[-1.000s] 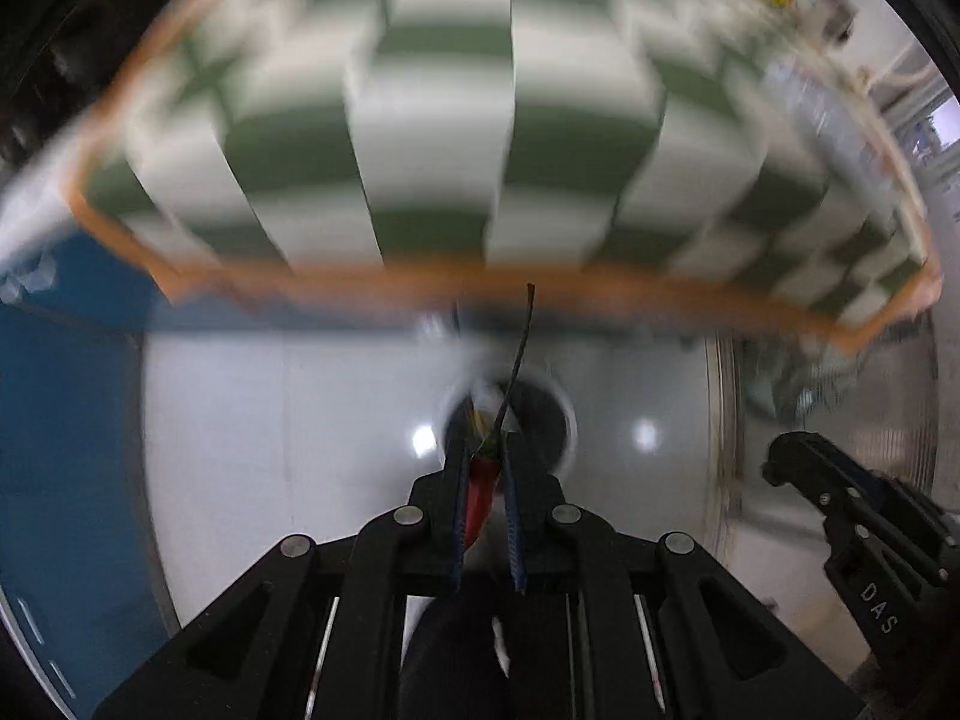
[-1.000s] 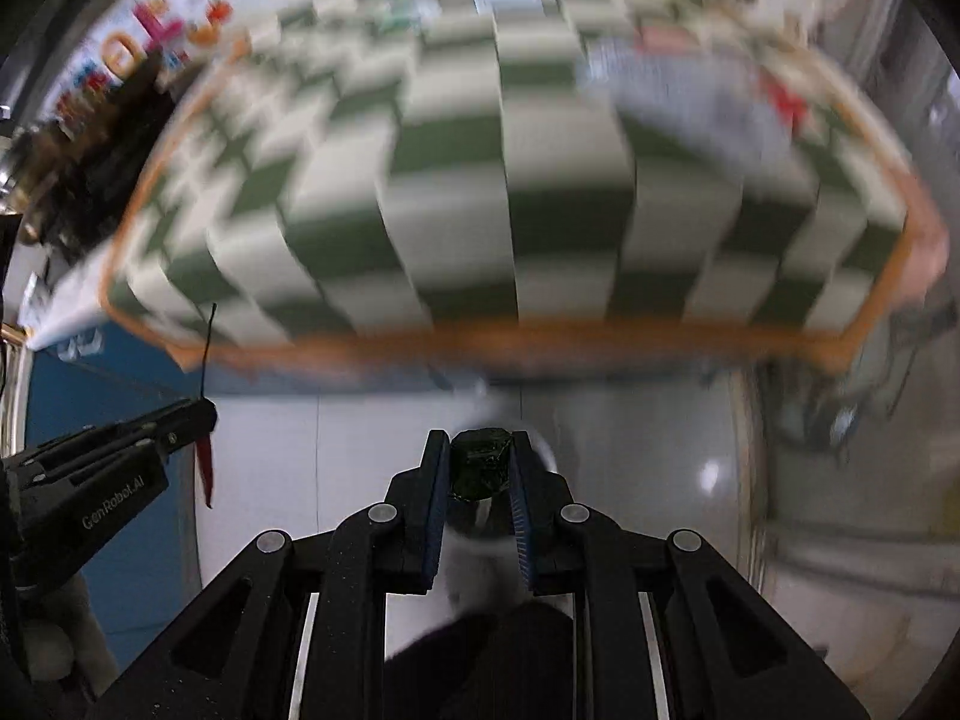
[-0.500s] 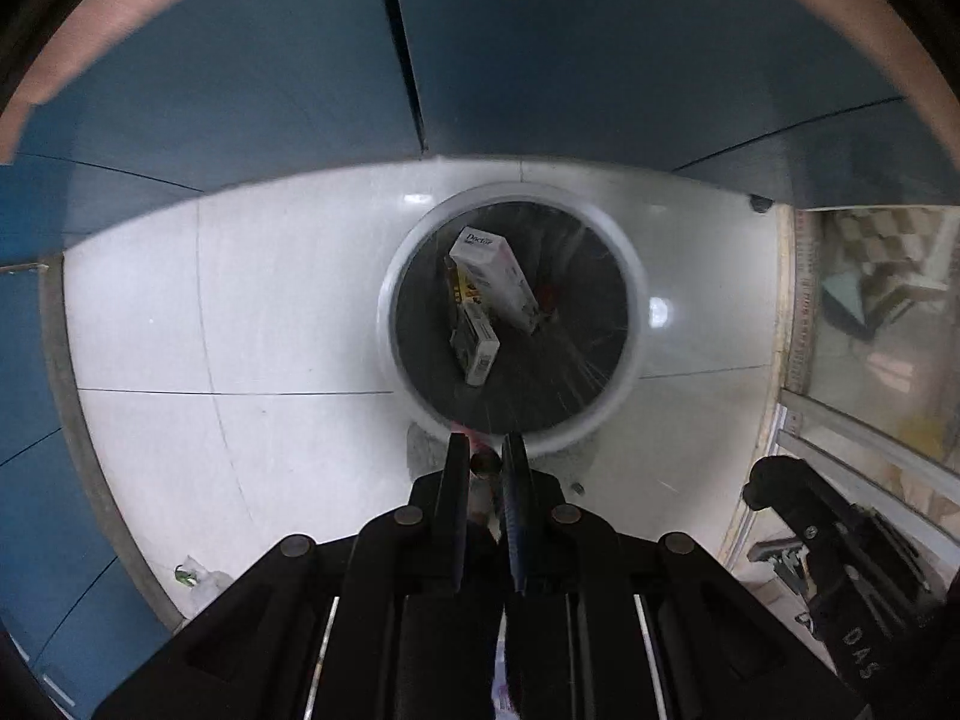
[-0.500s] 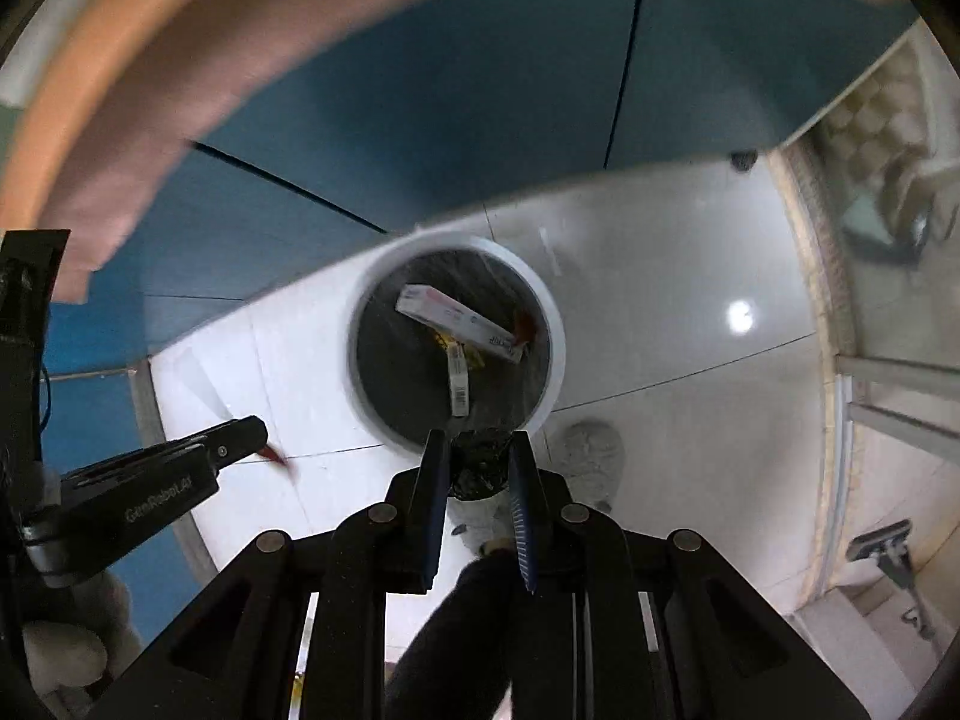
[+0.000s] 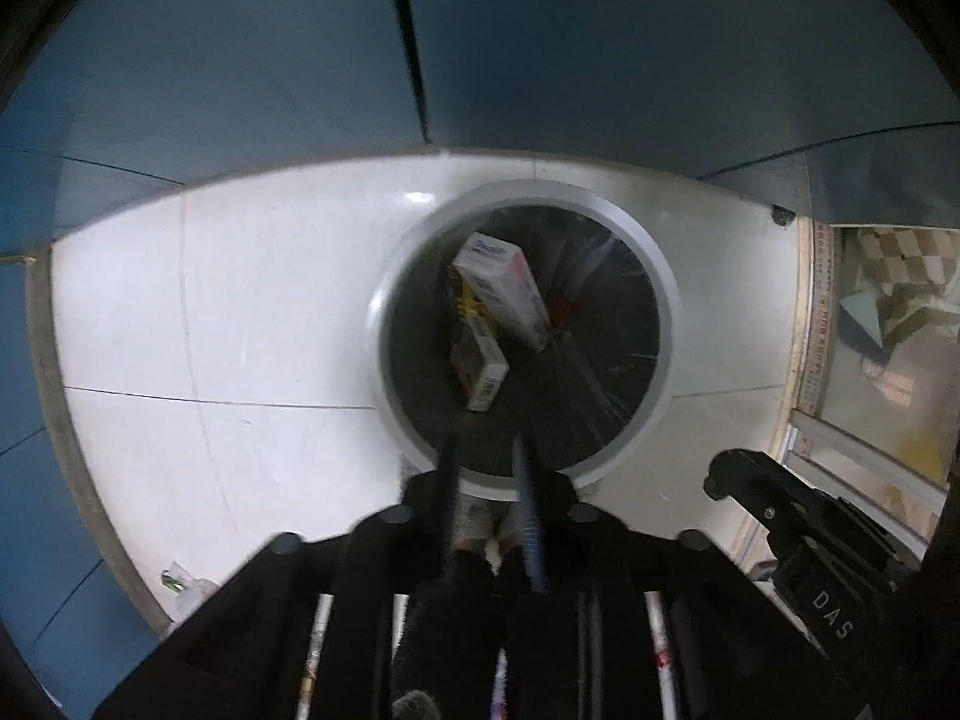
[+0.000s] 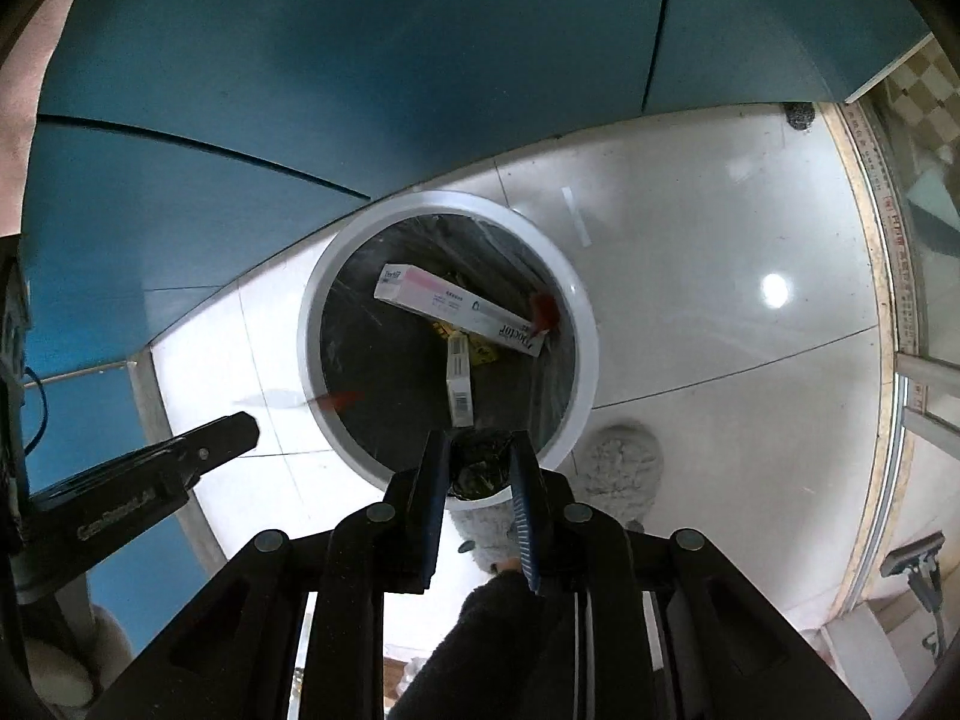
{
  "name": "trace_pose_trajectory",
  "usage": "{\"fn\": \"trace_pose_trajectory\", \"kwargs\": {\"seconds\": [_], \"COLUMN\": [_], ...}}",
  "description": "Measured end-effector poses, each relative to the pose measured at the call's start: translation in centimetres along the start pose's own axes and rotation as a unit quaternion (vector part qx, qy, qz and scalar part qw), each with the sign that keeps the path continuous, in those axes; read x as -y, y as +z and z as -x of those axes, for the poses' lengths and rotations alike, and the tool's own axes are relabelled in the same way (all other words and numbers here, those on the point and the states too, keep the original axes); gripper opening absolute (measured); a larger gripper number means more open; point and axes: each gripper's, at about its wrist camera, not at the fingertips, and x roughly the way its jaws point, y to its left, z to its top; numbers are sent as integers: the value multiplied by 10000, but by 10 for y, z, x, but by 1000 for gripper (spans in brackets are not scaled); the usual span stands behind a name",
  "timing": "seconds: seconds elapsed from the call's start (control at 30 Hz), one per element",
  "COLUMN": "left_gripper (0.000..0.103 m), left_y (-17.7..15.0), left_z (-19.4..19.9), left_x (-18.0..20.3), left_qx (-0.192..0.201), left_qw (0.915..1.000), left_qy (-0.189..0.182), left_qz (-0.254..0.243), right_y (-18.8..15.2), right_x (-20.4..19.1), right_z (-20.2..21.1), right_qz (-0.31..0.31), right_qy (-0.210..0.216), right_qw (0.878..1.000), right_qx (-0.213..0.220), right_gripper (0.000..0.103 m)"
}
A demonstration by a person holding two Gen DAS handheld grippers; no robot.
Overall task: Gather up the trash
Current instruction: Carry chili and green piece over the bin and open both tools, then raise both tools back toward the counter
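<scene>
A white-rimmed round bin (image 5: 660, 324) (image 6: 585, 348) with a black liner stands on the floor below both grippers. Inside lie a long white carton (image 5: 504, 294) (image 6: 456, 306) and a smaller box (image 5: 480, 366) (image 6: 460, 384). My left gripper (image 5: 483, 444) hangs over the bin's near rim; its jaws are opening with nothing between them. In the right wrist view a blurred red scrap (image 6: 339, 401) is in the air at the bin's left rim, just off the left gripper (image 6: 240, 426). My right gripper (image 6: 480, 438) is shut on a dark crumpled wad (image 6: 480, 465) above the near rim.
Blue cabinet fronts (image 6: 360, 90) rise behind the bin. White floor tiles (image 5: 270, 312) surround it. A person's grey slipper (image 6: 624, 462) is beside the bin. A small scrap (image 5: 177, 579) lies at the floor's left edge. A glass panel (image 6: 924, 228) runs along the right.
Both grippers sank from beside the checked tablecloth to just over the bin. The left jaws went from shut on a red scrap to apart, and the scrap left them.
</scene>
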Motion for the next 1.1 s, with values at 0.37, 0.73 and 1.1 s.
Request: {"fn": "trace_pose_trajectory", "kwargs": {"seconds": [0.37, 0.73, 1.1], "left_gripper": [101, 101, 101], "left_y": [-24, -77, -138], "left_z": [72, 187, 309], "left_x": [-22, -18, -9], "left_qx": [678, 939, 1405], "left_qw": [9957, 9939, 9897], "left_qy": [628, 525, 247], "left_qz": [118, 236, 141], "right_y": [-11, -45, -100], "right_x": [-23, -58, -94], "right_z": [59, 186, 341], "right_qz": [455, 738, 827], "right_qy": [-476, -1076, -1158], "right_qw": [9977, 9899, 9843], "right_qx": [139, 550, 1042], "right_gripper": [91, 103, 103]}}
